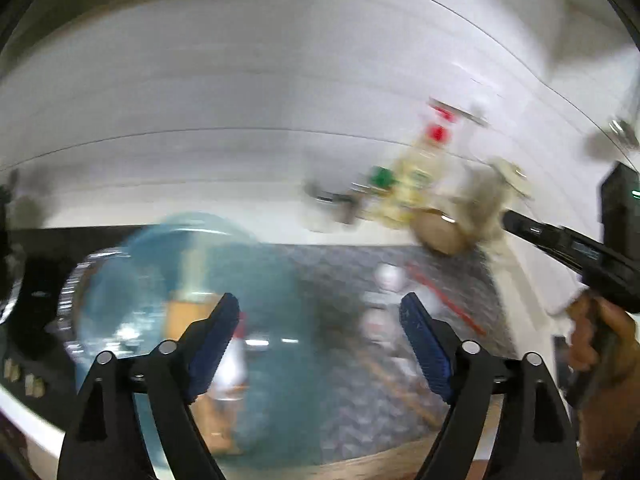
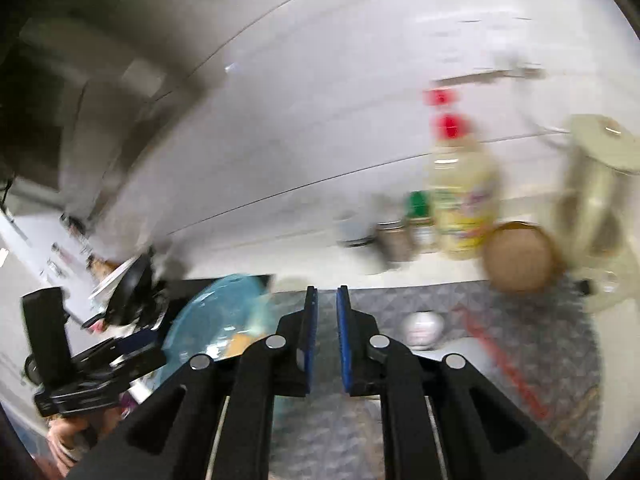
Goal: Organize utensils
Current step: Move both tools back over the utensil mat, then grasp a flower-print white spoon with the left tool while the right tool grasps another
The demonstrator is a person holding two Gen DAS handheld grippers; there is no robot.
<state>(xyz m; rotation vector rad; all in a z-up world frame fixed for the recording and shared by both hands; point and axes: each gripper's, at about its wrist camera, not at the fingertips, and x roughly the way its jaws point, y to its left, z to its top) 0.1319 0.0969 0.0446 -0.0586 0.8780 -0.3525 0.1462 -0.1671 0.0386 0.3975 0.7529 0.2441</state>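
Both views are blurred. My left gripper (image 1: 320,304) is open wide with nothing between its blue pads, above a translucent blue bowl (image 1: 192,280) that holds wooden pieces and a white item. On the grey patterned mat (image 1: 360,256) lie a long red utensil (image 1: 444,300) and a wooden stick (image 1: 396,384), near a small white cup (image 1: 388,276). My right gripper (image 2: 327,292) has its pads a narrow gap apart with nothing in the gap. It hangs over the mat (image 2: 520,320), between the blue bowl (image 2: 216,312) and the red utensil (image 2: 504,364).
Along the white tiled wall stand an oil bottle with a red cap (image 2: 464,200), a green-capped jar (image 2: 418,216), a round wooden piece (image 2: 520,256) and a cream kettle (image 2: 596,200). Dark cookware (image 2: 132,284) sits far left. A hand (image 1: 600,340) holds the right gripper.
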